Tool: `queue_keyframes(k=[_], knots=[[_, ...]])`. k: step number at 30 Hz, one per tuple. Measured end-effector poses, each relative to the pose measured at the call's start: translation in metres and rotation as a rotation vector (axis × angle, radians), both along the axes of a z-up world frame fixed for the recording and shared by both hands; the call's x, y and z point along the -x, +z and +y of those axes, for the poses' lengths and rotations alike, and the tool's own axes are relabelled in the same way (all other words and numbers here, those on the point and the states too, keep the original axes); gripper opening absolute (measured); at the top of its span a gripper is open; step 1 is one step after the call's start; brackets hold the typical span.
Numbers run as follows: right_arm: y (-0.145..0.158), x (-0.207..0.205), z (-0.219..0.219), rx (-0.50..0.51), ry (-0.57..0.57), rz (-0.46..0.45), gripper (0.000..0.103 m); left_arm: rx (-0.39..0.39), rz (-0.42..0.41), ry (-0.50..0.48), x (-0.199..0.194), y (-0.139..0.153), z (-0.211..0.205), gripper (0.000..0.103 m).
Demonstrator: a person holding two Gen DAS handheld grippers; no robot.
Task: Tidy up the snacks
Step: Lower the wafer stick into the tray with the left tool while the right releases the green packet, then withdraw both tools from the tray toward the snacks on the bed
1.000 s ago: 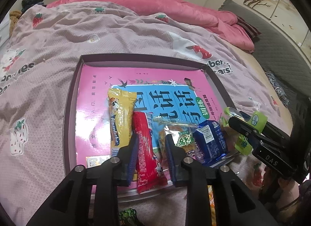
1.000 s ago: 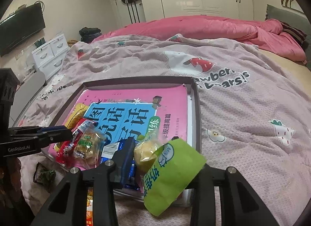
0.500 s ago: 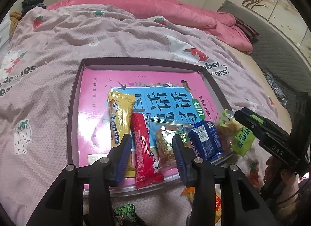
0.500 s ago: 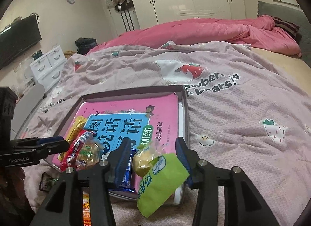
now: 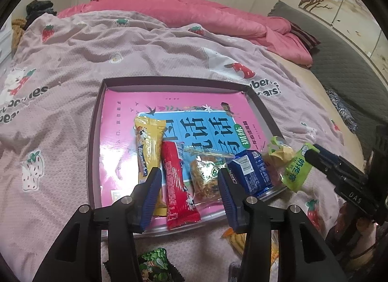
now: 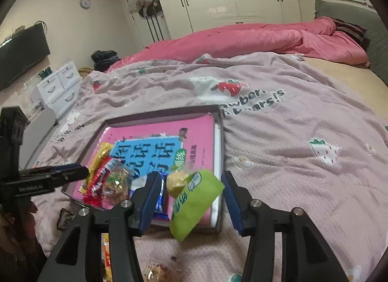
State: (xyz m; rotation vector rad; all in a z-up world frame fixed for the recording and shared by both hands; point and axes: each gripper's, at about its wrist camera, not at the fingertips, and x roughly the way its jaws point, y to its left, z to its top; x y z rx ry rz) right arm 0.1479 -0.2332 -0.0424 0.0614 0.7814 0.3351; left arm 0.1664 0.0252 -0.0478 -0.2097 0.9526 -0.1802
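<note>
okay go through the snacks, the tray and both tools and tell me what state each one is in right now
Tray: flat on the bed, pink book inside.
Yellow packet: sealed, lying on the book.
Red packet: sealed, lying flat.
Clear packet: sealed, lying flat.
Blue packet: sealed, lying flat.
Green packet: overhanging the tray's near edge, between the right tool's jaws, not pinched.
Left tool: opening, empty.
Right tool: opening.

5 snack packets (image 5: pixel 178 180) lie in tray (image 5: pixel 95 136).

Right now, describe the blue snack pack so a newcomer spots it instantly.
Find the shallow tray on the bedspread, lined with a pink book. Snacks lie in a row along its near edge. The blue pack sits between the clear packet and the green packet; it alone is dark blue.
</note>
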Motion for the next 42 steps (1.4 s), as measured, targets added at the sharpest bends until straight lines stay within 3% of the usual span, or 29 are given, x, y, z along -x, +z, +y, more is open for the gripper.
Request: queue_keyframes(k=[6, 10, 26, 30, 42], knots=[[-0.014, 0.010, 0.001, 0.021, -0.004, 0.064, 0.050, 0.005, -0.003, -0.001, 0.004, 0.002, 0.001, 0.050], [-0.020, 0.009, 0.008, 0.051, 0.020, 0.070, 0.040, 0.006, -0.001, -0.005, 0.005, 0.003, 0.001, 0.050], [-0.034, -0.010, 0.024, 0.090, 0.061, 0.071, 0.041, -0.005, -0.009, -0.017, 0.009, 0.007, -0.005, 0.050], [-0.028, -0.008, 0.028, 0.080, 0.080, 0.049, 0.041, -0.010, -0.018, -0.020, 0.011, 0.010, -0.005, 0.056], [-0.015, -0.004, 0.019, 0.076, 0.040, 0.008, 0.047, -0.019, -0.028, -0.018, 0.014, 0.016, -0.005, 0.059]])
